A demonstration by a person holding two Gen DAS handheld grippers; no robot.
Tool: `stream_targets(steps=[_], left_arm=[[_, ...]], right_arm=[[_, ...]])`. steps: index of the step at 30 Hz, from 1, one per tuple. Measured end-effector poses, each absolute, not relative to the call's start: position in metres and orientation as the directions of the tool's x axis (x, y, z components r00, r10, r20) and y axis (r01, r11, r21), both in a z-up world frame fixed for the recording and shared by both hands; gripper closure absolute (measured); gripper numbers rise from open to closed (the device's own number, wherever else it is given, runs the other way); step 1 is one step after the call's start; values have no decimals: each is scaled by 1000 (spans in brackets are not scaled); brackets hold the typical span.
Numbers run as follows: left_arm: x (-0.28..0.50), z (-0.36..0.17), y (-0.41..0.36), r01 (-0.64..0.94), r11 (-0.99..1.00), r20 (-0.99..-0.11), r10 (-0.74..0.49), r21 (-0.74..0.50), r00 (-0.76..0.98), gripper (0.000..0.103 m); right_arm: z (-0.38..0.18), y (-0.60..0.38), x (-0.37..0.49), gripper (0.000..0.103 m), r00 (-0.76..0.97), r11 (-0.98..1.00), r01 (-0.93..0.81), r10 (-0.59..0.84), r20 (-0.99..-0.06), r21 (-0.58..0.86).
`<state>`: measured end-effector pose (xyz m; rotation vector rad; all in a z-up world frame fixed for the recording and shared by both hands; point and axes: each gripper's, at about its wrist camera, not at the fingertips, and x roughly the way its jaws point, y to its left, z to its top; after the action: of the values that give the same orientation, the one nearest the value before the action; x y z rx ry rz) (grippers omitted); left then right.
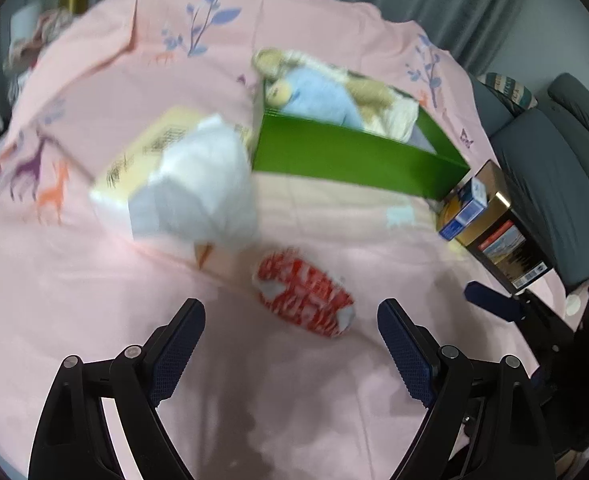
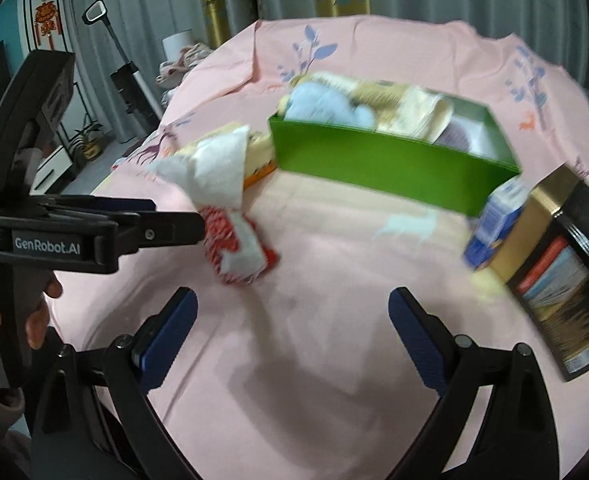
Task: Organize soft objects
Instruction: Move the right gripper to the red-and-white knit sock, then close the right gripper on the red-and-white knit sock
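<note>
A red-and-white soft pouch (image 1: 304, 298) lies on the pink sheet just ahead of my open left gripper (image 1: 290, 316); it also shows in the right wrist view (image 2: 236, 250). A white cloth (image 1: 198, 196) lies over a pale yellow box (image 1: 142, 152). A green box (image 1: 354, 156) holds a blue plush and beige soft toys (image 1: 318, 94); the box also shows in the right wrist view (image 2: 390, 160). My right gripper (image 2: 292, 306) is open and empty above bare sheet. The left gripper's body (image 2: 94, 232) reaches in from the left, its tip beside the pouch.
A blue-and-white carton (image 2: 494, 216) and a gold-and-black tin (image 2: 554, 272) stand at the right, near the green box's corner. The bed's edge drops to a dark sofa (image 1: 554, 168) on the right. Curtains hang behind the bed.
</note>
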<state>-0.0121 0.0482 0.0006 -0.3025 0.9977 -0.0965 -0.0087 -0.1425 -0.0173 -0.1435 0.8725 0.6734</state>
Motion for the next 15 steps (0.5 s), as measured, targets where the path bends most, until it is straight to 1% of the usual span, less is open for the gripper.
stream_targets(steps=[4,8,13,15], left_arm=[[-10,-13,52,-64,938,-809,-259,-342,527,15],[-3,-16,49,-36,930,-798,-293,-366,527,15],[11,-19,47,-13,926,-790,-316,-379,526,15],[14,-21,47,-11,923,-786,-322,-386,528,15]], right_arm=[[-27,-129,-10,7,416,751,-638,521,-745,169],[-34,-115,-7,9,386,723,-664,549,-741,190],[-42,-104,7,15,361,718,-664,553,-751,210],[-46,-100,12,20,350,723,-654,550,-758,222]])
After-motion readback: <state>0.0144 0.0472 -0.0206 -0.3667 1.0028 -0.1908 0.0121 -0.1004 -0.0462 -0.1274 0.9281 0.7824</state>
